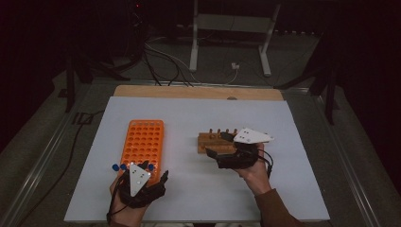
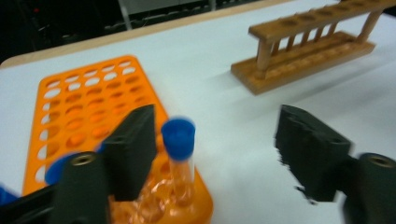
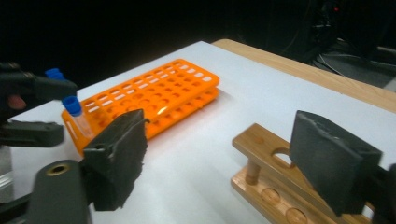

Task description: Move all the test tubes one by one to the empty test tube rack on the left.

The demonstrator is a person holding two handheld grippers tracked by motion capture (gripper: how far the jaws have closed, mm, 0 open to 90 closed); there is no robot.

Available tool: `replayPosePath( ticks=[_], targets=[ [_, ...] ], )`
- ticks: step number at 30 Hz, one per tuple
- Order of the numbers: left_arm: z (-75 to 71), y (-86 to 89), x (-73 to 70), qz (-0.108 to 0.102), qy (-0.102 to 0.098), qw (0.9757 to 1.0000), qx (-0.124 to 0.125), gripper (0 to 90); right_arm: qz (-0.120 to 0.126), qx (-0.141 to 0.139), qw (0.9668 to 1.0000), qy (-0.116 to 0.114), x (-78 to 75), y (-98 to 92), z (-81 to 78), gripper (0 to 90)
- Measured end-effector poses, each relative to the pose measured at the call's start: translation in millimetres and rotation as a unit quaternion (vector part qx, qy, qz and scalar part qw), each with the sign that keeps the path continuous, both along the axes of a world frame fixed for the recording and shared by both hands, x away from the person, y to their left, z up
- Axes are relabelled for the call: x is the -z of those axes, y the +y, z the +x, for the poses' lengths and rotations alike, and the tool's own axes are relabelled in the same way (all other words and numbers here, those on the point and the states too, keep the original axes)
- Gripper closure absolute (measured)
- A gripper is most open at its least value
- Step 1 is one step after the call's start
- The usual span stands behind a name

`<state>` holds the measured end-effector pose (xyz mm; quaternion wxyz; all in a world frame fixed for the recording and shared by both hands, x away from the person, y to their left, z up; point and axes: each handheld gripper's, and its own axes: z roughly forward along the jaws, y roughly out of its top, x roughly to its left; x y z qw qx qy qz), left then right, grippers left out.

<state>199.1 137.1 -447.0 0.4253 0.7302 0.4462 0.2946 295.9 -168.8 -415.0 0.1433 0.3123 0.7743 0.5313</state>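
An orange tube rack lies left of centre on the white table top, and a small wooden rack lies to its right. Blue-capped tubes stand in the orange rack's near row. My left gripper is at that near end. In the left gripper view its jaws stand open, with one blue-capped tube upright in the rack just beside the left jaw. My right gripper is open over the wooden rack's near end, nothing between its jaws.
The white sheet covers a wooden table whose far edge shows. Beyond it are cables and a white stand's legs on a dark floor. The wooden rack's holes hold nothing in the left gripper view.
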Motion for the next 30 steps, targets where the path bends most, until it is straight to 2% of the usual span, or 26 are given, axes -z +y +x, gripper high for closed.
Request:
replayPosePath(
  ticks=[8, 10, 13, 21, 24, 30],
  targets=[
    [19.0, 8.8, -19.1, -0.030, -0.016, 0.9993, 0.014, 17.0, -0.007, 0.016, 0.9998, 0.006, 4.5, -7.2, 2.9, 15.0],
    [25.2, 14.5, -22.5, -0.042, -0.009, 0.9988, 0.024, 15.6, -0.006, 0.022, 0.9997, 0.007, 5.0, -10.4, 3.2, 14.7],
    [32.1, 23.0, -26.4, -0.042, -0.008, 0.9986, 0.031, 10.7, -0.008, 0.028, 0.9996, 0.006, 5.7, -15.0, 3.3, 14.0],
    [38.6, 56.6, -38.4, -0.061, -0.026, 0.9977, 0.013, 1.9, -0.010, 0.054, 0.9985, 0.006, 7.4, -36.7, 1.6, 11.1],
    [39.1, 70.6, -40.7, -0.063, -0.030, 0.9976, 0.002, 1.7, -0.007, 0.067, 0.9977, 0.004, 7.3, -48.7, 0.0, 10.6],
    [40.3, 94.6, -39.0, -0.059, -0.028, 0.9977, -0.018, 0.9, -0.002, 0.092, 0.9958, 0.002, 11.1, -72.4, -5.1, 7.2]
  ],
)
